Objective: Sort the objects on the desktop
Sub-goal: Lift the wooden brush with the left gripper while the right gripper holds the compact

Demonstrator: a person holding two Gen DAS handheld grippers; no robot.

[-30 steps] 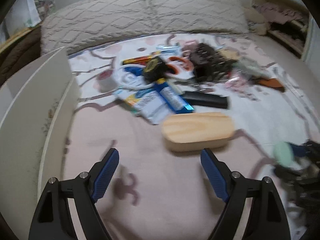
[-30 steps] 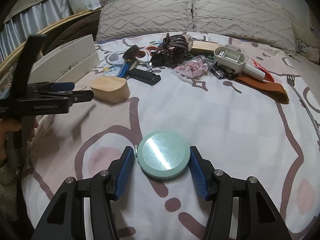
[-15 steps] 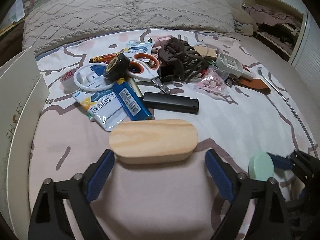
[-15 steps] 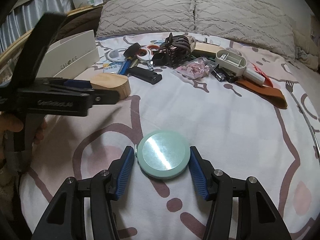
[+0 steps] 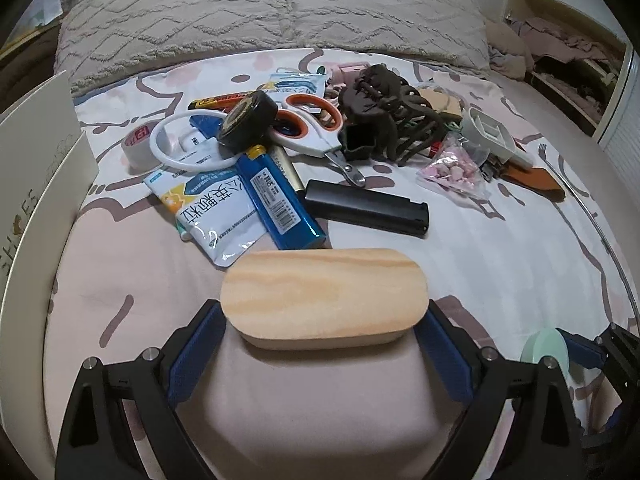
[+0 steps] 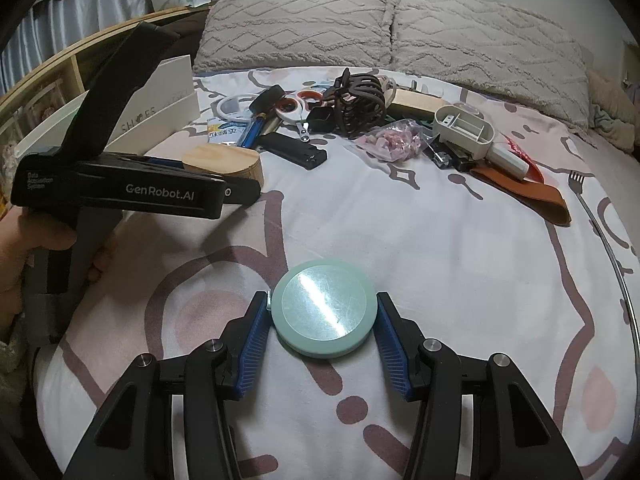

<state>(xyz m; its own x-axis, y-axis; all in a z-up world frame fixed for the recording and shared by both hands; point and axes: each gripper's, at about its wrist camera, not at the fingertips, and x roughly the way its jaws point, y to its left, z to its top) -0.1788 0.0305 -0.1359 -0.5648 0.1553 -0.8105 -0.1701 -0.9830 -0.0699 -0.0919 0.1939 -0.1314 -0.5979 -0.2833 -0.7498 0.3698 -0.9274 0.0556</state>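
An oval wooden box point(image 5: 324, 296) lies on the bedspread between the blue pads of my left gripper point(image 5: 322, 344). The pads sit at its two ends and look to touch it. The box also shows in the right wrist view point(image 6: 224, 162), partly behind the left gripper. My right gripper point(image 6: 323, 334) is shut on a round mint-green compact mirror point(image 6: 324, 314), held just above the bed. The mirror shows in the left wrist view point(image 5: 546, 350) at the lower right.
A pile lies beyond the box: black case point(image 5: 366, 208), blue tube point(image 5: 276, 196), white pouch point(image 5: 212, 208), scissors point(image 5: 308, 128), black tape roll point(image 5: 248, 120), brown hair claw point(image 5: 384, 112), pink candy bag point(image 5: 454, 168). A white shoebox point(image 5: 36, 184) stands left. Pillows point(image 5: 272, 12) lie behind.
My left gripper moved forward to the wooden box and its pads now flank the box's ends. My right gripper kept still with the mirror.
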